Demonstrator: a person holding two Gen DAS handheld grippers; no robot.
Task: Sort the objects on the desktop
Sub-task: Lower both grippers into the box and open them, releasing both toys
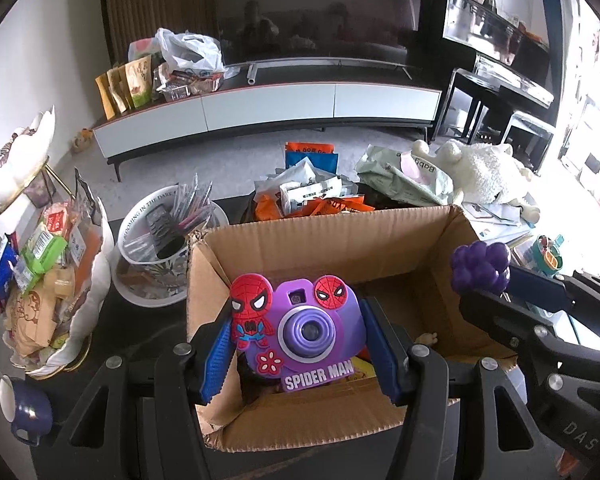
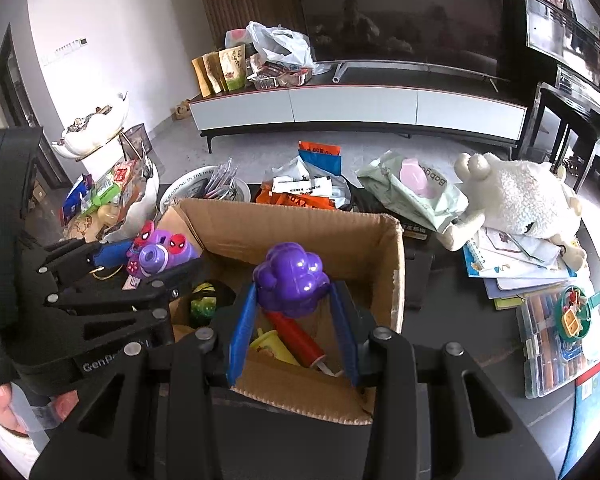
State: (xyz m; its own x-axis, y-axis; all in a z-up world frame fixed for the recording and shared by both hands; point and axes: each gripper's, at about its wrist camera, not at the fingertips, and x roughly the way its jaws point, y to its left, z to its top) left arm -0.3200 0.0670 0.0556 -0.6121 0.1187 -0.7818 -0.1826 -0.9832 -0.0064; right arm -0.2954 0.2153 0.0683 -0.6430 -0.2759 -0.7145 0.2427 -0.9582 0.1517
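In the left wrist view, the left tongs [image 1: 300, 340] pinch a purple toy camera [image 1: 306, 330] with red Spider-Man figures and a "SPIDER MAN" label, held over the open cardboard box [image 1: 412, 232].

In the right wrist view, the right tongs [image 2: 294, 330] pinch a glossy purple grape-bunch toy [image 2: 290, 280] above the same box on the tabletop [image 2: 460, 332].

Left tongs [image 1: 302, 344] clamped on load; right tongs [image 2: 294, 312] likewise; both pitched downward.

Black left gripper [image 1: 300, 344] and right gripper [image 2: 292, 320], ribbed blue fingers [image 1: 216, 360], silver rivets.
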